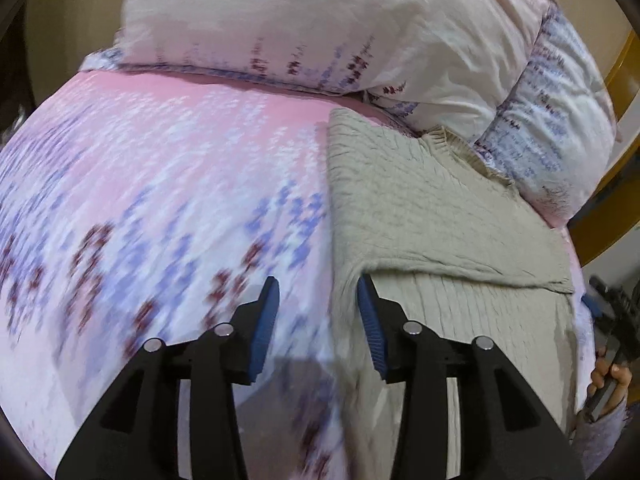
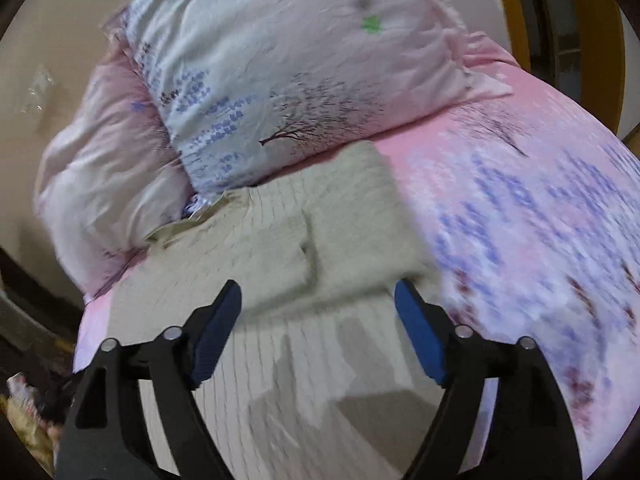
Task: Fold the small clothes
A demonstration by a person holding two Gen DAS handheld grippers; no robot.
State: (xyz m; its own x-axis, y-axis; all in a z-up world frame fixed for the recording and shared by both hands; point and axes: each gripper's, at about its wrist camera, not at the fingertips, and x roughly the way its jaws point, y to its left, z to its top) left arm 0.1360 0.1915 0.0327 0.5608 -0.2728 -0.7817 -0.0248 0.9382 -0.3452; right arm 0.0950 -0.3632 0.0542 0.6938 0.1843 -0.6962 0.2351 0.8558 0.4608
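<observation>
A bed (image 1: 168, 184) with a pink sheet printed in lilac and dark red blossoms fills both views. At its head lie two pillows (image 1: 280, 20) in the same print, one propped against the other near the corner of the bed.

A beige knitted sweater (image 1: 420, 208) lies flat on the sheet along one side edge of the bed, its ribbed neckline touching the lower pillow. Part of it is folded over onto the body, so that a doubled layer with a straight edge crosses the garment. In the right wrist view the sweater (image 2: 304, 240) reaches from the pillow down to the near edge of the bed, with the folded flap lying across its middle.

The left gripper (image 1: 318, 294) hangs over the sweater's edge where knit meets sheet, its blue-padded fingers apart and holding nothing. The right gripper (image 2: 318, 296) hovers above the sweater's lower half, jaws spread wide and empty. The person's right hand (image 1: 610, 376) shows at the bed's side edge in the left wrist view.
</observation>
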